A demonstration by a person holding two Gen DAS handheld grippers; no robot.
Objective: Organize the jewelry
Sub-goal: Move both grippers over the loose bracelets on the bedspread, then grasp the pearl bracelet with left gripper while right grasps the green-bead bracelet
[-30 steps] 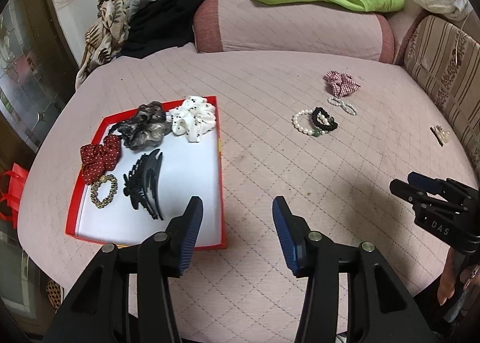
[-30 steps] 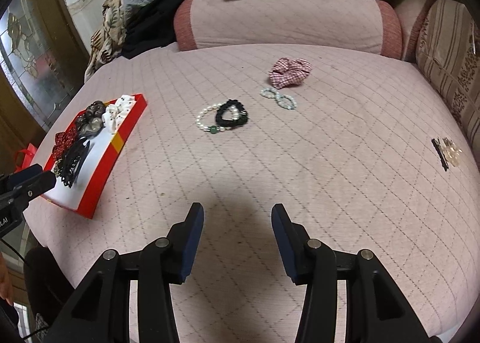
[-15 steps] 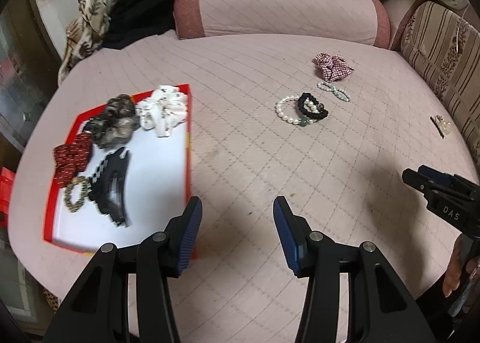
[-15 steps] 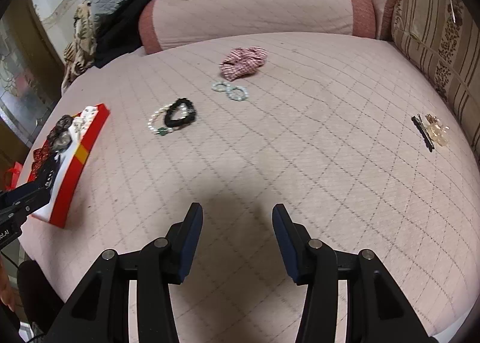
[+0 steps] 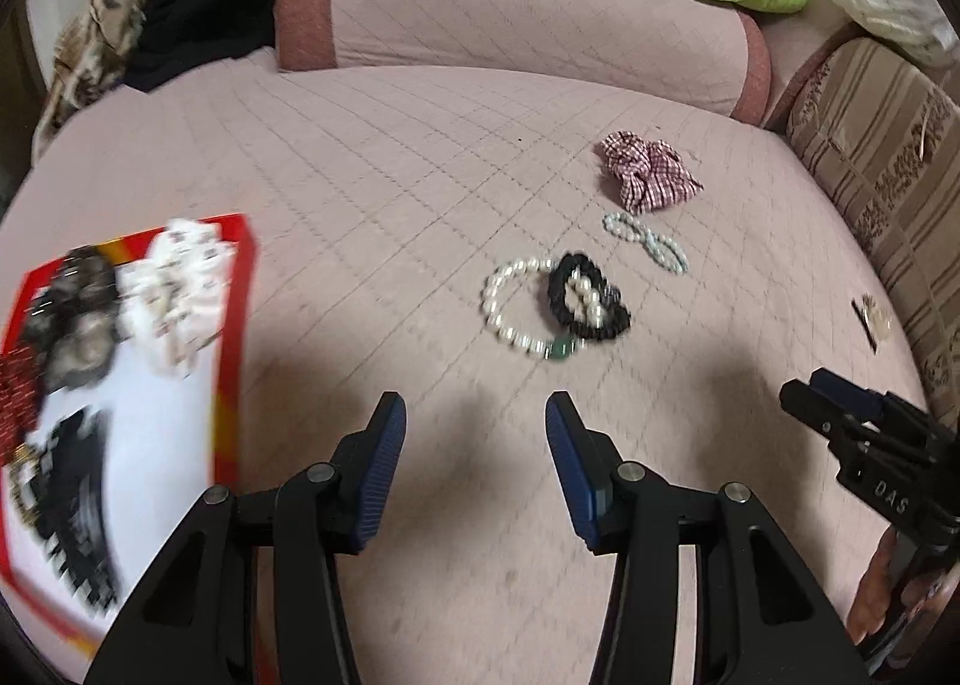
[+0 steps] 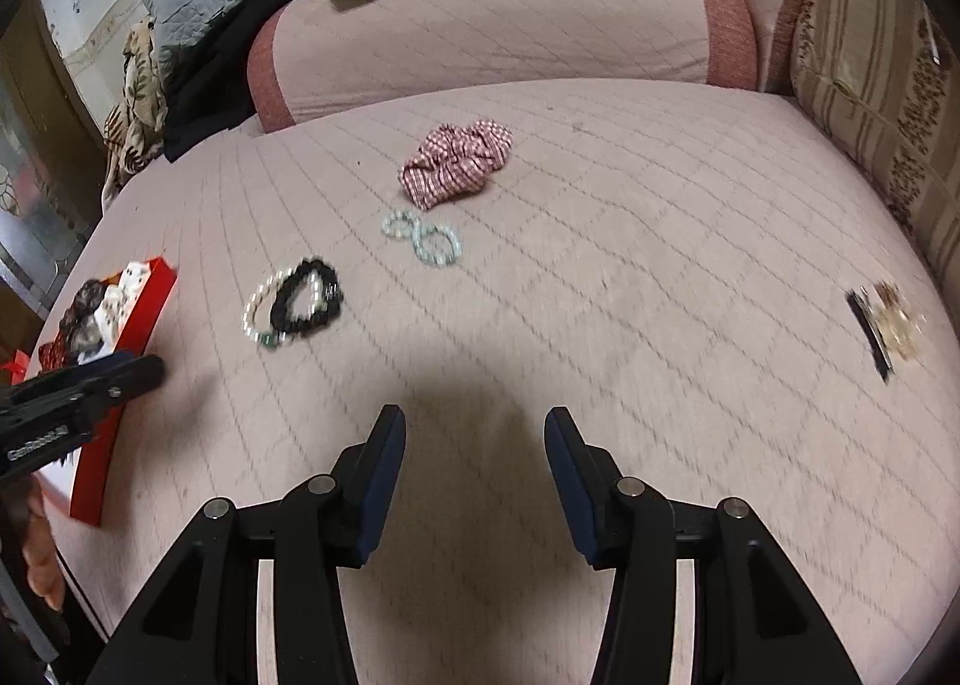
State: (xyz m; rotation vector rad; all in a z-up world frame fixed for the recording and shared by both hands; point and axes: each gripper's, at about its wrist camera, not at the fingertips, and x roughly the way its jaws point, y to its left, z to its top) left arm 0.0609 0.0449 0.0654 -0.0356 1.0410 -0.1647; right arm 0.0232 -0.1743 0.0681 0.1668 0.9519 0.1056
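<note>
Pink quilted cushion seat (image 5: 420, 193), bolster behind. Far left: red-rimmed white tray (image 5: 231, 337) holding scrunchies and a dark claw clip, blurred. Left gripper (image 5: 474, 433) hovers over bare fabric, jaws closing, nothing between them. Beyond: white pearl bracelet (image 5: 510, 319) overlapped by black bead bracelet (image 5: 591, 301), pale green bead loop (image 5: 648, 241), red checked scrunchie (image 5: 648, 175). Right gripper (image 6: 474, 433) half open, empty. Far right: small hair clips (image 6: 888, 325), possibly gold-toned.

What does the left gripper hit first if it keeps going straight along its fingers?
Probably bare pink quilted bedcover. The left gripper, empty, jaws closing, points steeply down; the white pearl bracelet lies farther ahead. Depth is unclear.
</note>
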